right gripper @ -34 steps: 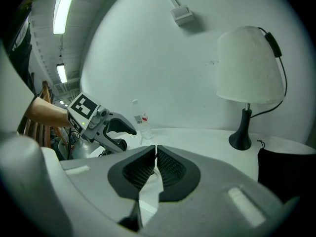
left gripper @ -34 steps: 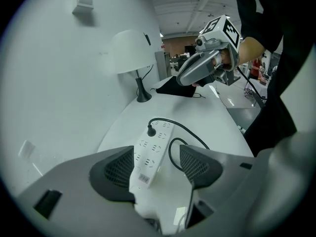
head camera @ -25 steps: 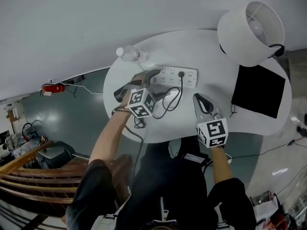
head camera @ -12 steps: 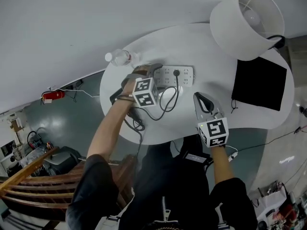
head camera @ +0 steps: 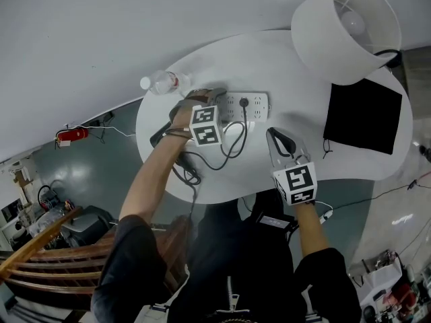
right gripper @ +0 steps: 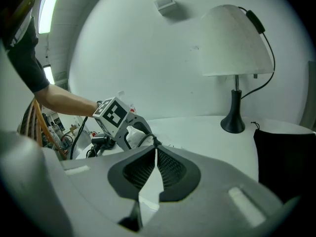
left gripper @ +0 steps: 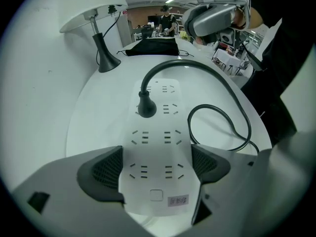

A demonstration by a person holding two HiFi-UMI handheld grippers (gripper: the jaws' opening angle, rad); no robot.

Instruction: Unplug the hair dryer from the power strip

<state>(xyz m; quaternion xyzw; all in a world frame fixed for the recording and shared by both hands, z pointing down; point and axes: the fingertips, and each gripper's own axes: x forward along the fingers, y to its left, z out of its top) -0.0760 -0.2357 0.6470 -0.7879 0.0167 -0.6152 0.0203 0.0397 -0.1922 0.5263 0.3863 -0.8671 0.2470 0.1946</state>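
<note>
Likely bracing strip (left gripper: 157,132): left gripper (left gripper: 157,168) open astride it; right gripper (right gripper: 155,168) closed, empty; next, clamp, then pull plug (left gripper: 146,107).

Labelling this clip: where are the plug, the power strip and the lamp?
plug (left gripper: 146,108), left gripper view, black body.
power strip (left gripper: 157,154), left gripper view, bare top face.
lamp (head camera: 320,42), head view, shade's outer side.
</note>
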